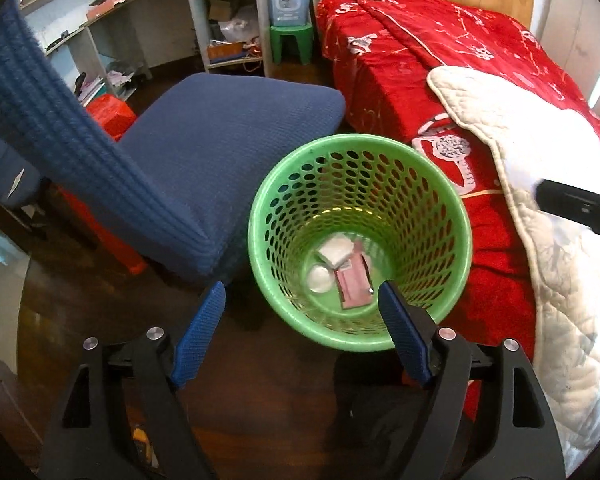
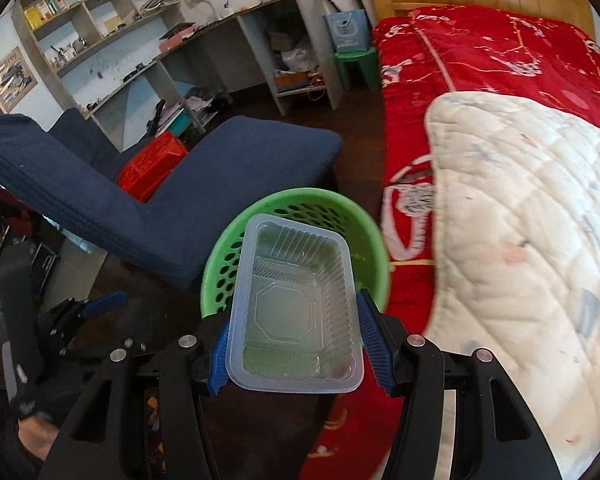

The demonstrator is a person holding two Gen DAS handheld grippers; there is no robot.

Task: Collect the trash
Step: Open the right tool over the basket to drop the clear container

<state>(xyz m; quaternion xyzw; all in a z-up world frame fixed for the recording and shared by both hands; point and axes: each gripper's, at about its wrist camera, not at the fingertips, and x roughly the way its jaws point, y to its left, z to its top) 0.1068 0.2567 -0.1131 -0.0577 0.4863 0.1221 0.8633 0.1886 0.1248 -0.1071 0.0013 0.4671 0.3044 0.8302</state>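
A green perforated waste basket stands on the dark floor between the blue chair and the bed. At its bottom lie a pink wrapper, a white folded packet and a small white cup. My left gripper hovers over the basket's near rim, open, with nothing between its blue pads. My right gripper is shut on a clear plastic food tray, which it holds above the basket. The left gripper also shows low at the left of the right wrist view.
A blue fabric chair stands left of the basket. A bed with a red blanket and a cream quilt fills the right. A red crate, a green stool and cluttered desk shelves stand behind.
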